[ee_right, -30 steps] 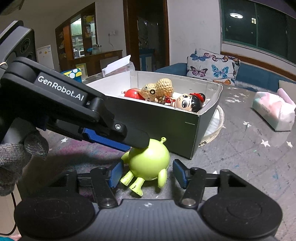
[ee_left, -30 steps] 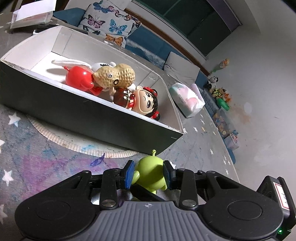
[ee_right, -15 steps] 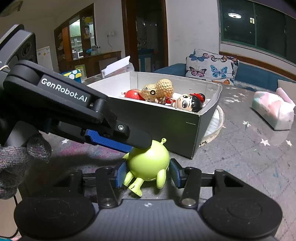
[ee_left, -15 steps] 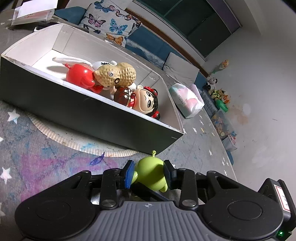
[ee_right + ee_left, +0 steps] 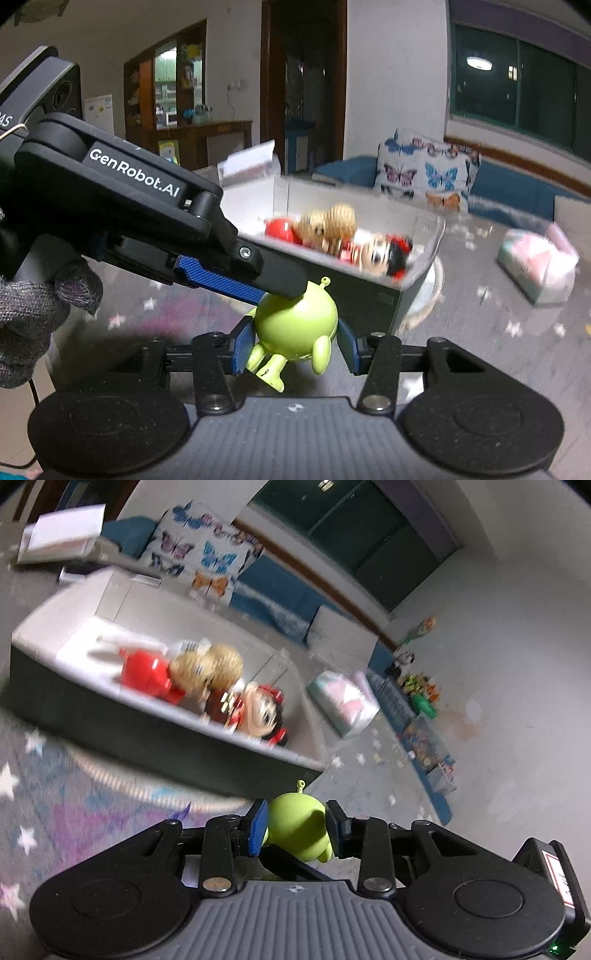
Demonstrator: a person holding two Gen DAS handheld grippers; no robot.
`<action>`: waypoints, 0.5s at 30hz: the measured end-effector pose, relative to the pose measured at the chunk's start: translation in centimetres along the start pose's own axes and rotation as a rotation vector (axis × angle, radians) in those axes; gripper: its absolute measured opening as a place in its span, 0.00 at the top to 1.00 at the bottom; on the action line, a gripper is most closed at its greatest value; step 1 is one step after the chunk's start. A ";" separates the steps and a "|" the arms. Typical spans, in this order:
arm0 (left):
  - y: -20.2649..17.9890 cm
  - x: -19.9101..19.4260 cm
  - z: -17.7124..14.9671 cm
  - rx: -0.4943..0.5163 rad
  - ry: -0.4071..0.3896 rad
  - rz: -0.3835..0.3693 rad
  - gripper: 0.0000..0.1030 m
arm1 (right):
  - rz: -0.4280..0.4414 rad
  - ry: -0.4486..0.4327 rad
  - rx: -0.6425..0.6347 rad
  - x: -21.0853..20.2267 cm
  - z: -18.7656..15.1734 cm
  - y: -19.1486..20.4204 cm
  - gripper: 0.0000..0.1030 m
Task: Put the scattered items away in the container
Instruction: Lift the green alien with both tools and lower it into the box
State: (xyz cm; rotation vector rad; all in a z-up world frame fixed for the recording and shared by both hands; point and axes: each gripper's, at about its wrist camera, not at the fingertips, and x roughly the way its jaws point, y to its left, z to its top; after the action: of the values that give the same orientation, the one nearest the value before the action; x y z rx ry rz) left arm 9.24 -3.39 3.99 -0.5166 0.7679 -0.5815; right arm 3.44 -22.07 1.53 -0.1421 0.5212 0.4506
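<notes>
Left wrist view. Green alien figure (image 5: 297, 825): smooth glossy plastic, rounded body, thin antenna ending in a loop. Left gripper (image 5: 295, 825): black jaws with blue pads, closed against both flanks of the figure, which sits just in front of the container's near corner. Container (image 5: 110, 723): rectangular box, dark outside, pale inside, on a round ribbed mat (image 5: 122, 779). Contents, blurred: red round toy (image 5: 146, 672), tan peanut-shaped toy (image 5: 208, 666), doll with black hair (image 5: 258, 710). Starred grey cloth surface (image 5: 44, 812). Soft pastel packet (image 5: 343, 705) beyond.

Right wrist view. Right gripper (image 5: 294, 345): jaws have just been closing, blue pads now pressed to the same green figure's sides, its stubby legs hanging below. Left gripper's finger lies across its top. Grey knit glove (image 5: 33, 317) at left. Butterfly-print cushion (image 5: 424, 171) behind.
</notes>
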 end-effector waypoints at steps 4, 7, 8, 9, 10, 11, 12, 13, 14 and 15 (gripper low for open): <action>-1.0 -0.6 2.1 0.028 -0.051 -0.012 0.65 | -0.017 -0.050 -0.026 0.0 2.3 -0.3 0.53; -1.2 -0.2 3.9 0.034 -0.073 -0.016 0.65 | -0.026 -0.072 -0.039 0.7 3.8 -1.0 0.53; -1.2 0.0 4.3 0.033 -0.079 -0.015 0.65 | -0.027 -0.076 -0.041 1.0 4.3 -1.2 0.53; -1.2 0.2 4.7 0.034 -0.085 -0.012 0.65 | -0.028 -0.078 -0.039 1.4 4.7 -1.5 0.53; -1.2 0.5 5.1 0.039 -0.091 -0.010 0.65 | -0.030 -0.080 -0.037 1.9 5.1 -1.7 0.53; -1.1 0.8 5.5 0.043 -0.096 -0.008 0.65 | -0.033 -0.082 -0.036 2.3 5.4 -2.0 0.53; -1.0 1.1 5.9 0.044 -0.098 -0.006 0.65 | -0.036 -0.083 -0.034 2.7 5.8 -2.3 0.53; -0.9 1.4 6.2 0.043 -0.099 -0.003 0.65 | -0.038 -0.083 -0.031 3.1 6.0 -2.5 0.53; -0.8 1.9 6.5 0.042 -0.098 -0.001 0.65 | -0.038 -0.081 -0.028 3.5 6.2 -2.8 0.53; -0.6 2.2 6.7 0.039 -0.096 0.000 0.65 | -0.039 -0.076 -0.027 4.0 6.4 -3.0 0.53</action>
State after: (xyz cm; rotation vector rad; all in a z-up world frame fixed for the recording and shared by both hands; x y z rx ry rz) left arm 15.47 -3.83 7.39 -0.5047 0.6640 -0.5672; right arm 10.78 -21.70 5.04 -0.1598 0.4369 0.4232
